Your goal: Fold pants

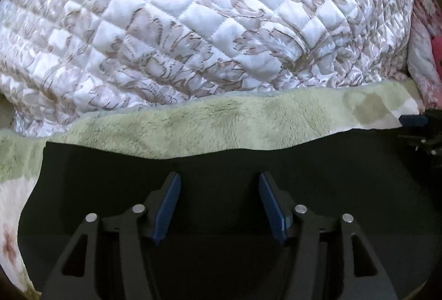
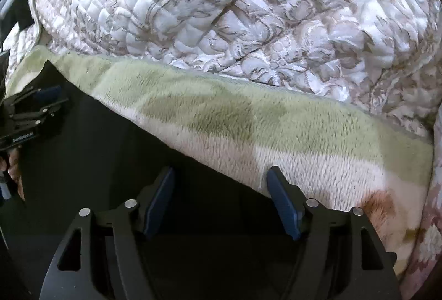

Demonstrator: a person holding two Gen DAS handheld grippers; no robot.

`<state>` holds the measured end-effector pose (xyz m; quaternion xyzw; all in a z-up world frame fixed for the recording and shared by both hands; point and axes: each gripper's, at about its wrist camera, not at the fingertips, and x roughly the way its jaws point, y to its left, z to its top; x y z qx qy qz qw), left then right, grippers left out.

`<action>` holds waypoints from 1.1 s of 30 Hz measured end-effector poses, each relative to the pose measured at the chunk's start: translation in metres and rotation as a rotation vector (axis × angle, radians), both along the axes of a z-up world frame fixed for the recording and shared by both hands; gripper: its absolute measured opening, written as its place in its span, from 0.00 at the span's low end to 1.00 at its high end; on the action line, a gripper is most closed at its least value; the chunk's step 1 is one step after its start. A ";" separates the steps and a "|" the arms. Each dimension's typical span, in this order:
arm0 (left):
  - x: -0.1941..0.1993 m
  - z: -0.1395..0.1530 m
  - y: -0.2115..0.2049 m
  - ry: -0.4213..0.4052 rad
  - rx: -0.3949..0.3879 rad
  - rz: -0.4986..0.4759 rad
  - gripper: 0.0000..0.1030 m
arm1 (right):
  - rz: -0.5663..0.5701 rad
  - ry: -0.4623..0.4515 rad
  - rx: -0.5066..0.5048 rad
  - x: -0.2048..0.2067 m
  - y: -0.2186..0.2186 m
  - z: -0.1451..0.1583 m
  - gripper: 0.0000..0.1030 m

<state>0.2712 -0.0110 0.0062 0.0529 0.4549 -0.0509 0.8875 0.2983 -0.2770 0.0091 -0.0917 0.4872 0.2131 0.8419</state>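
Pants (image 1: 221,159), black and spread flat, lie on the near part of a fleecy green-and-cream blanket (image 1: 221,123), their far edge running across it. Left gripper (image 1: 219,206) hangs over the dark cloth, jaws apart, nothing between them. Right gripper (image 2: 221,206) is likewise parted and empty at the pants' far edge, one pad over fleece. Beyond lies a quilted coverlet (image 1: 193,23). Risk, as I judge it: closing there could pinch blanket pile with the trouser edge and drag both.
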 end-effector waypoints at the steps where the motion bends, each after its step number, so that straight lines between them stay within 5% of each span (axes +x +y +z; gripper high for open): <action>1: -0.001 -0.001 -0.004 -0.005 0.015 -0.010 0.52 | 0.019 -0.006 0.008 -0.003 0.003 0.001 0.37; 2: -0.003 -0.002 -0.008 -0.013 0.032 -0.015 0.47 | 0.027 -0.020 -0.002 -0.006 0.005 0.004 0.15; 3: -0.004 -0.002 -0.012 -0.021 0.046 -0.021 0.39 | 0.039 -0.020 -0.005 -0.009 0.008 0.005 0.09; 8: -0.010 0.006 -0.024 -0.057 0.094 -0.039 0.05 | 0.028 -0.073 -0.047 -0.023 0.015 0.018 0.08; 14: -0.048 0.055 -0.008 -0.139 -0.023 -0.007 0.04 | 0.016 -0.192 0.035 -0.081 0.002 0.077 0.08; 21: -0.151 0.104 0.015 -0.222 -0.157 -0.010 0.04 | -0.008 -0.268 0.161 -0.199 -0.010 0.113 0.08; 28: -0.249 0.085 0.022 -0.153 -0.230 0.003 0.04 | -0.106 -0.142 0.251 -0.300 -0.019 0.069 0.08; 33: -0.291 0.043 0.022 -0.024 -0.235 0.019 0.05 | -0.202 0.004 0.262 -0.323 -0.029 0.018 0.09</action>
